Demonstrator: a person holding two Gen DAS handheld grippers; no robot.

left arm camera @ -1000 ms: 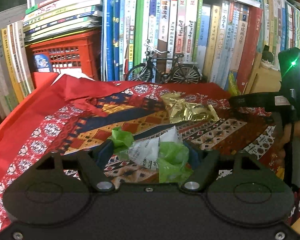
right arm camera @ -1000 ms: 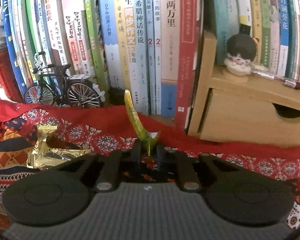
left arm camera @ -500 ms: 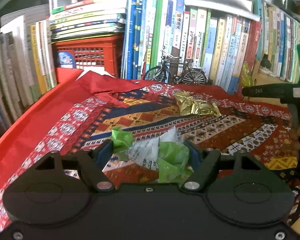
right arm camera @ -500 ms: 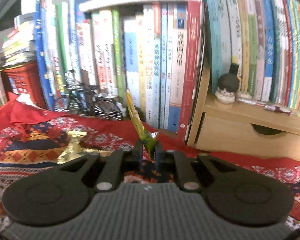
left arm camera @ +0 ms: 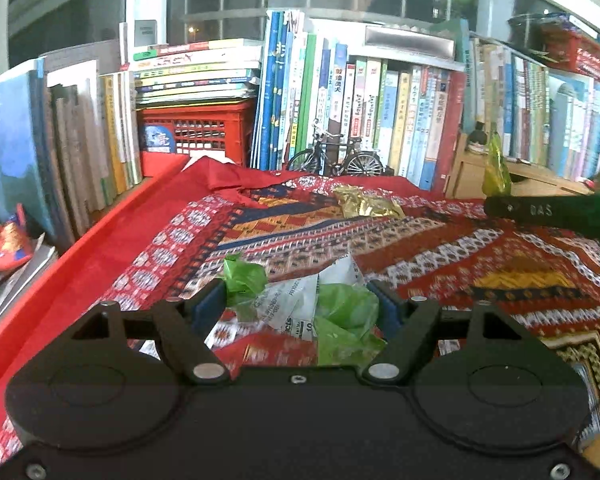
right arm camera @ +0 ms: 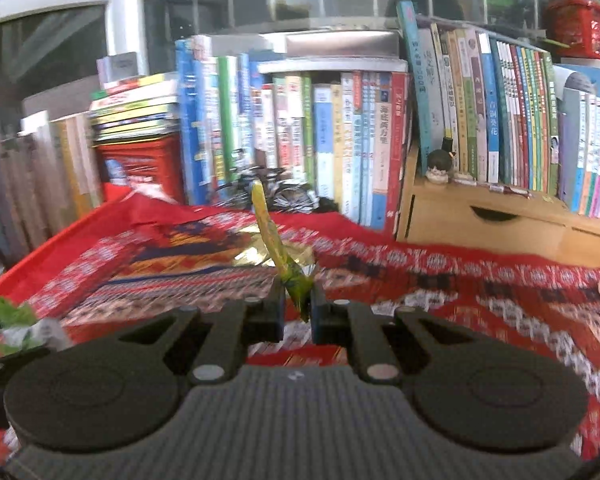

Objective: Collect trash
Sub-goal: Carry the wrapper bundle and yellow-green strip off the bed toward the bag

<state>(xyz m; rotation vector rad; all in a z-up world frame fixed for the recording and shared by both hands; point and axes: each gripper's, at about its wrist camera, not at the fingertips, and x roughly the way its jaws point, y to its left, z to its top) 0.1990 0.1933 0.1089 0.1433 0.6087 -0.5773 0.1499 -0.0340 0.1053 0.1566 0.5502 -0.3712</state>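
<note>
I'm holding my left gripper (left arm camera: 302, 304) over the patterned red cloth (left arm camera: 440, 240), jaws standing fairly wide but closed on a crumpled wad of green and white plastic wrapper (left arm camera: 312, 304), both blue pads touching its sides, wad bulging out between them and hanging just above the cloth; my right gripper (right arm camera: 296, 310) is squeezing down nearly all the way shut on a thin yellow-green wrapper (right arm camera: 274, 248), pinching its lower end so the strip is sticking upright and leaning a bit left above the fingers; from the left view that same yellow-green wrapper is showing at right, above the black top of the right gripper, in front of the wooden drawer box (left arm camera: 532, 178); a crumpled gold foil wrapper (left arm camera: 366, 204) is lying loose on the cloth further back, well apart from both grippers, near the small model bicycle (left arm camera: 336, 158) standing against the row of books (left arm camera: 380, 112); a red plastic crate (left arm camera: 198, 132) is sitting at back left under a flat stack of books; right view is blurry, the green and white wad is peeking in at its lower left edge, and a small dark-haired figurine (right arm camera: 440, 166) is sitting on top of the drawer box beside the upright books
</note>
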